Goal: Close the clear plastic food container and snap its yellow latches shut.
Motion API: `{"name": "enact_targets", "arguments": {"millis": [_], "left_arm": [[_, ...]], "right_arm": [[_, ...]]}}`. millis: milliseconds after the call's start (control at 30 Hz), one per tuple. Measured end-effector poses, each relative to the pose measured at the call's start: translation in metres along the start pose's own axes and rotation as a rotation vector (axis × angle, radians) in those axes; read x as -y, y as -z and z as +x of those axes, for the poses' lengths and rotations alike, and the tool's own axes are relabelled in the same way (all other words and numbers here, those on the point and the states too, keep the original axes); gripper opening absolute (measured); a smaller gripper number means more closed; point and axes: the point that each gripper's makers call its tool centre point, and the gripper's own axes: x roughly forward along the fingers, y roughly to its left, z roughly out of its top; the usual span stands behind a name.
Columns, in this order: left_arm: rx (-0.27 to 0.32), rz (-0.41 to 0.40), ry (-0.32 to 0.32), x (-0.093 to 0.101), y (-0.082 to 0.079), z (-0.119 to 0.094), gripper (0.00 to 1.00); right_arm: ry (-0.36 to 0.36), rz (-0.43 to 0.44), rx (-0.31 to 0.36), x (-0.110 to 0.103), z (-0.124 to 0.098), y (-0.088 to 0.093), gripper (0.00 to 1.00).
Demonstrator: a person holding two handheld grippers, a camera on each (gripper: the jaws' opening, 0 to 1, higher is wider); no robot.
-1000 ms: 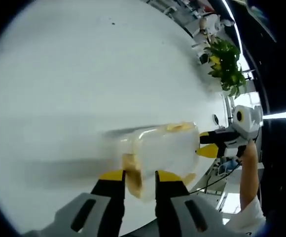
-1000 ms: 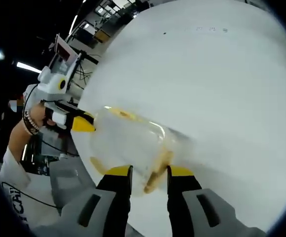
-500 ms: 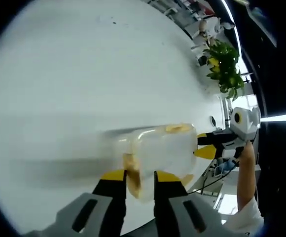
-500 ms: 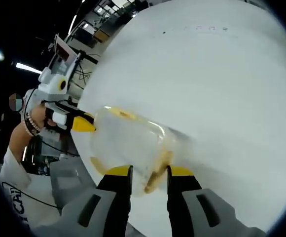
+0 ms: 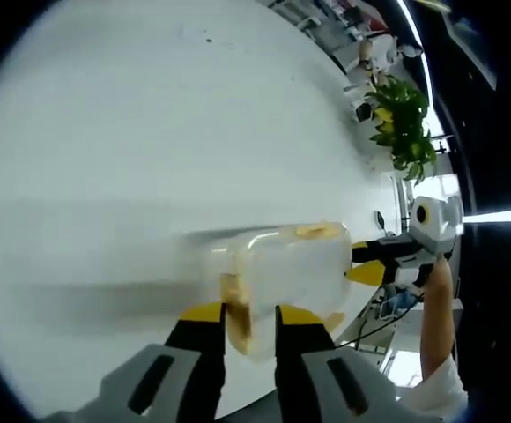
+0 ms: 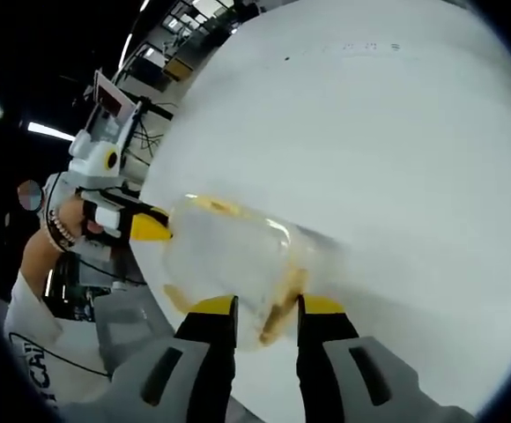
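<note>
Both grippers pinch yellow latches at opposite container (image 5: 286, 269) ends: left gripper (image 5: 248, 319); right gripper (image 6: 266, 308).

white table (image 5: 150, 132), potted plant (image 5: 403, 123)

Clear container (image 5: 291, 273) with yellow latches (image 6: 277, 308), yellow-tipped grey fingers (image 5: 207, 322), white table (image 5: 150, 132), green plant (image 5: 405, 123).

1. The left gripper (image 5: 237, 315) rises from the bottom of the left gripper view, its yellow-tipped jaws close together, a narrow gap between them.
2. The right gripper (image 6: 255, 310) does likewise in the right gripper view.
3. Each gripper appears sideways in the other's view, held by a hand (image 6: 69, 220).
</note>
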Motion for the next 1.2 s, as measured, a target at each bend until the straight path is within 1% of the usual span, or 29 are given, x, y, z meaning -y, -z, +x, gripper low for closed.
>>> {"name": "enact_targets", "arguments": {"millis": [67, 167, 200, 233, 333, 567, 667, 800, 1033, 1200], "left_arm": [[0.000, -0.004, 0.001, 0.000, 0.000, 0.000, 0.14], [0.000, -0.005, 0.002, 0.000, 0.000, 0.000, 0.14], [0.000, -0.002, 0.001, 0.000, 0.000, 0.000, 0.14], [0.001, -0.003, 0.002, 0.000, 0.000, -0.001, 0.14], [0.002, 0.011, -0.001, -0.001, -0.001, -0.001, 0.14], [0.008, 0.030, -0.006, -0.001, 0.000, -0.002, 0.14], [0.007, 0.061, -0.015, 0.000, -0.001, -0.002, 0.14], [0.001, 0.089, -0.018, -0.001, -0.002, -0.003, 0.14], [-0.002, 0.158, -0.031, -0.001, -0.005, -0.004, 0.15], [0.006, 0.174, -0.033, -0.002, -0.006, -0.005, 0.15]], "right_arm": [[-0.013, 0.023, 0.004, 0.000, 0.000, 0.000, 0.22], [-0.019, 0.031, 0.007, 0.000, 0.001, -0.001, 0.20], [-0.041, 0.111, -0.026, -0.006, 0.002, 0.007, 0.21], [-0.053, 0.083, 0.010, -0.003, 0.003, 0.003, 0.20], [-0.038, 0.043, 0.012, -0.004, 0.004, 0.006, 0.21], [-0.029, 0.032, 0.001, -0.003, 0.006, 0.003, 0.22], [-0.019, 0.024, 0.000, -0.002, 0.005, 0.000, 0.22], [-0.019, 0.034, 0.004, -0.002, 0.005, 0.000, 0.22], [-0.022, 0.051, 0.033, -0.003, 0.005, -0.002, 0.23], [-0.018, 0.028, 0.042, -0.004, 0.004, -0.002, 0.23]]}}
